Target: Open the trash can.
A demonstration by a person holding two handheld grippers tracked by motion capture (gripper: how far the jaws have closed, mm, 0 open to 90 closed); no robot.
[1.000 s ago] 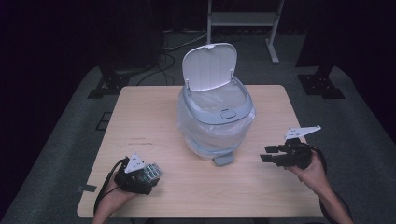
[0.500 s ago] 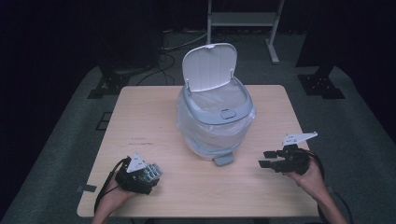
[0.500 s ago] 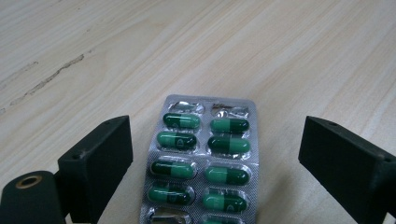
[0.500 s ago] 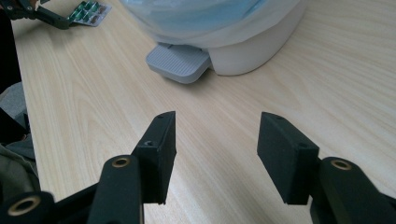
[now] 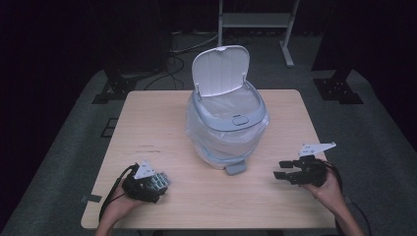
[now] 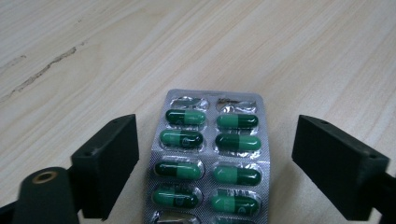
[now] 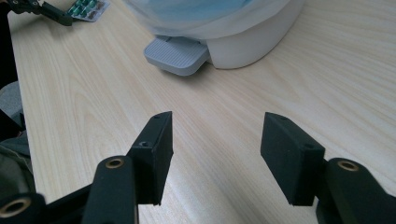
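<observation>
Down at the near-left of the table (image 5: 162,128), the left gripper (image 6: 215,158) sat with its jaws spread wide on either side of a blister pack (image 6: 210,163) of green capsules. Pack lay flat on the wood between the jaws, touching neither; two pockets at its far end looked empty. Right gripper (image 5: 285,175) rested at the near-right, held in a hand (image 5: 329,189), jaws parted and gripping nothing, pointed toward the bin's pedal (image 7: 176,55). Pedal bin (image 5: 227,129) stood mid-table, well apart from the pack, lid (image 5: 220,70) raised, clear liner (image 5: 216,142) draped over its sides.
</observation>
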